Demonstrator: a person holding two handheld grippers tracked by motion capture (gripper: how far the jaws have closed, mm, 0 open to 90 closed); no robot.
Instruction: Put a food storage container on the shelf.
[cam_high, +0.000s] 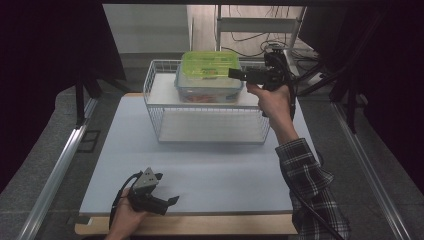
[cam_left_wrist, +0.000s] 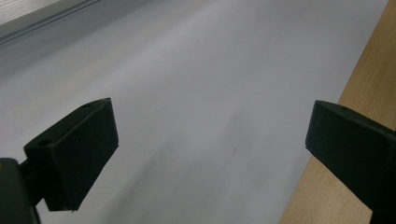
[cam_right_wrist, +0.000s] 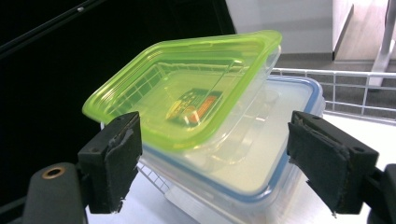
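Note:
A clear tub with a green lid (cam_high: 210, 63) (cam_right_wrist: 187, 98) sits skewed on top of a larger clear box with a blue-rimmed lid (cam_high: 207, 90) (cam_right_wrist: 275, 154). Both rest on the upper shelf of a white wire rack (cam_high: 155, 107). My right gripper (cam_high: 233, 73) (cam_right_wrist: 212, 140) is raised at the right side of the stack and points left at it. It is open, with one jaw on either side of the green-lidded tub and neither touching it. My left gripper (cam_high: 167, 189) (cam_left_wrist: 210, 121) lies low over the pale mat (cam_high: 220, 170) near the front left, open and with nothing in it.
The rack's lower shelf (cam_high: 210, 127) is bare. The mat (cam_left_wrist: 187, 70) lies on a wooden table whose edge (cam_high: 200, 225) (cam_left_wrist: 336, 140) runs along the front. Black curtains hang on both sides, and metal rails (cam_high: 60, 165) flank the table.

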